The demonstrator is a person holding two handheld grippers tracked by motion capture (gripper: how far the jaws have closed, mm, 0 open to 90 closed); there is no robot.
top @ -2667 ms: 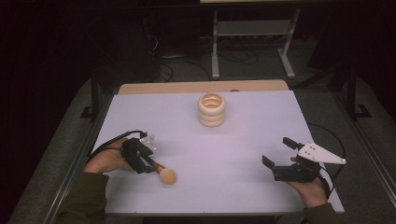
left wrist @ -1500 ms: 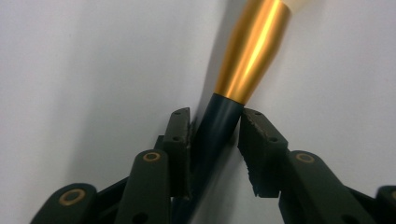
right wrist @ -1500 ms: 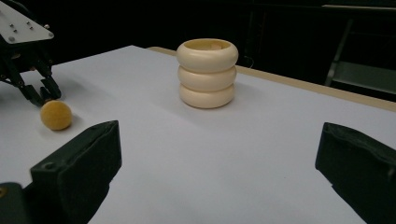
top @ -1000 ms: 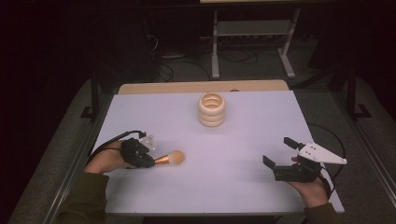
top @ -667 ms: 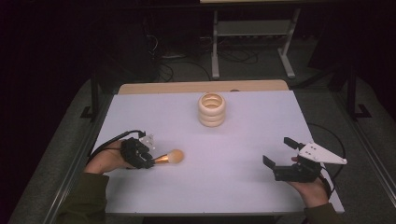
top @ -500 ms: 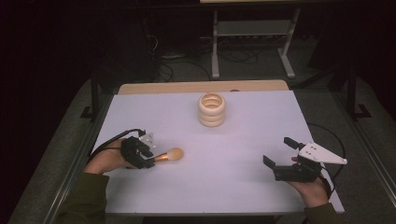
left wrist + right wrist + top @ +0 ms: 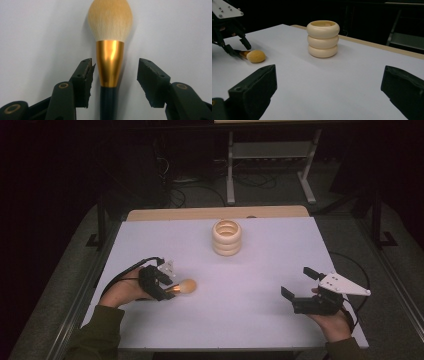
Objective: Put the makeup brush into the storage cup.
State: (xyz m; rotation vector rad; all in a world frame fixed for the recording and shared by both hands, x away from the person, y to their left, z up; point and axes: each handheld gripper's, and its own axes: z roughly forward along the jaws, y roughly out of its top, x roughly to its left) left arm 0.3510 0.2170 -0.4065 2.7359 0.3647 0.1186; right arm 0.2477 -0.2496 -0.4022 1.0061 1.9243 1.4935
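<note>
Left tongs (image 7: 113, 72) just opened around fluffy gold-collared brush (image 7: 110, 37); right tongs (image 7: 329, 95) gape.

A makeup brush with a dark handle, shiny gold metal ferrule and fluffy tan bristle head (image 7: 186, 286) lies flat on the white table, well apart from the cream ribbed three-ring holder (image 7: 226, 238), bristles pointing toward the table's middle.

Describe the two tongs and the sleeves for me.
Both tongs are black with two blocky jaws. The left tongs trail a black cable and have chipped, ragged pads. The right tongs carry a grey three-cornered plate on top, with a black cable behind. The sleeves are dark olive.
</note>
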